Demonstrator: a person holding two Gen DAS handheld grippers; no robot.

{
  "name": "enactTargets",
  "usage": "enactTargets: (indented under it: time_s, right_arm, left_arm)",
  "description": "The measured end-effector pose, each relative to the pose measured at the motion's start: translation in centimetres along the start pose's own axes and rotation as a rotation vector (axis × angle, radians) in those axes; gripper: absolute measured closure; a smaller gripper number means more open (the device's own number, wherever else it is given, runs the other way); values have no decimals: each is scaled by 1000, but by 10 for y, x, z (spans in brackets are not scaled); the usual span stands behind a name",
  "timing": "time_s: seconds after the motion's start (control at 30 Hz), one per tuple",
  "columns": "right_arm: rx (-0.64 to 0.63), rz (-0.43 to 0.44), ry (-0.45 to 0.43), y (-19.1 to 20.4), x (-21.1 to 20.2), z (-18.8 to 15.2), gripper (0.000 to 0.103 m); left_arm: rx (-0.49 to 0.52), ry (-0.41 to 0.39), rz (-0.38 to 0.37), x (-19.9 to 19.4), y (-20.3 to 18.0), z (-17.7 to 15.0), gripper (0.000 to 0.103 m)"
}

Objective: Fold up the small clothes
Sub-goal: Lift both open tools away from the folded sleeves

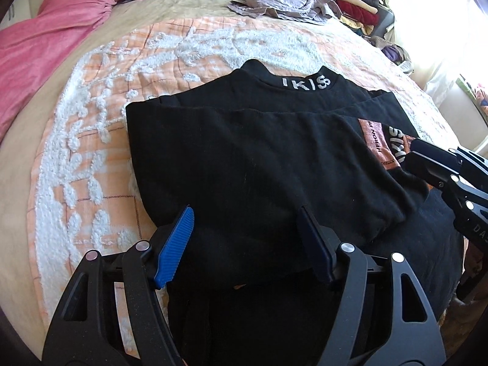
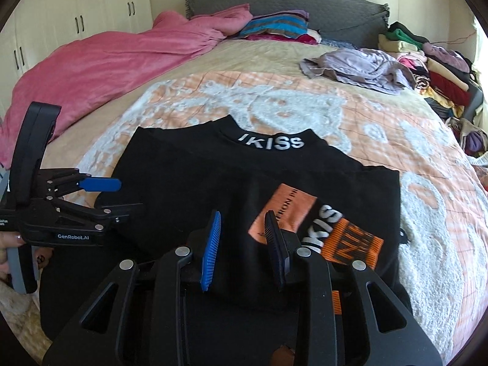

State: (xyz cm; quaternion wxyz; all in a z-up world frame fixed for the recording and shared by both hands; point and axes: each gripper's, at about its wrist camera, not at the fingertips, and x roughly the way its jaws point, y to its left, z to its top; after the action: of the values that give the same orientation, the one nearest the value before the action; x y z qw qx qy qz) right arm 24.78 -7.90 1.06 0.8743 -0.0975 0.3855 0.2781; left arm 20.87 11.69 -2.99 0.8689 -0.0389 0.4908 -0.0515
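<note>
The bed (image 2: 396,116) fills nearly everything I see, its tan cover running out to the grey headboard (image 2: 335,12) at the far end and cream wardrobe doors (image 2: 76,15) beyond the left side. Over the middle lies an orange-and-white tufted quilt (image 1: 91,158), and it leaves a broad bare band all round the far and left edges of the garment, so there is free room there. A pink blanket (image 2: 106,61) is heaped along the left side, well apart from my work; striped pillows (image 2: 274,26) sit at the head. On the right edge stands a pile of folded clothes (image 2: 427,61), with a crumpled lilac garment (image 2: 360,64) just beside it, both well clear of the centre. The black shirt (image 1: 244,158) lies flat on the quilt in the middle, collar at the far edge with white lettering, a folded layer across it whose near hem runs close under my tongs, and an orange printed patch (image 2: 305,213) on the right part. My left tongs (image 1: 244,238) stand fairly wide over the near hem of that folded layer, blue pads apart, cloth below them but not pinched. My right tongs (image 2: 242,250) stand narrower, the pads apart over the black cloth just left of the orange patch, gripping nothing. A hand (image 2: 6,253) shows at the left gripper's handle.
</note>
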Motion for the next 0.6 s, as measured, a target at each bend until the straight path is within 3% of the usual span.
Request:
enactTargets:
  time_s: [0.07,0.3,0.4,0.6]
  right_arm:
    - [3,-5,25,-1,6,-1,66]
    - [35,-89,116,-23,30,-19,65]
    - [80,-61,110,-34,33,-26,65]
    - [83,-88,96,-28,32,-27,63]
  left_arm:
    - [0,0,0,1,0,-2,40]
    - [-4,1,-4,3,1,-2,40]
    - [-2,1,-3,3,1,-3,40]
    - [-5,0,-5,3,1,-2,40]
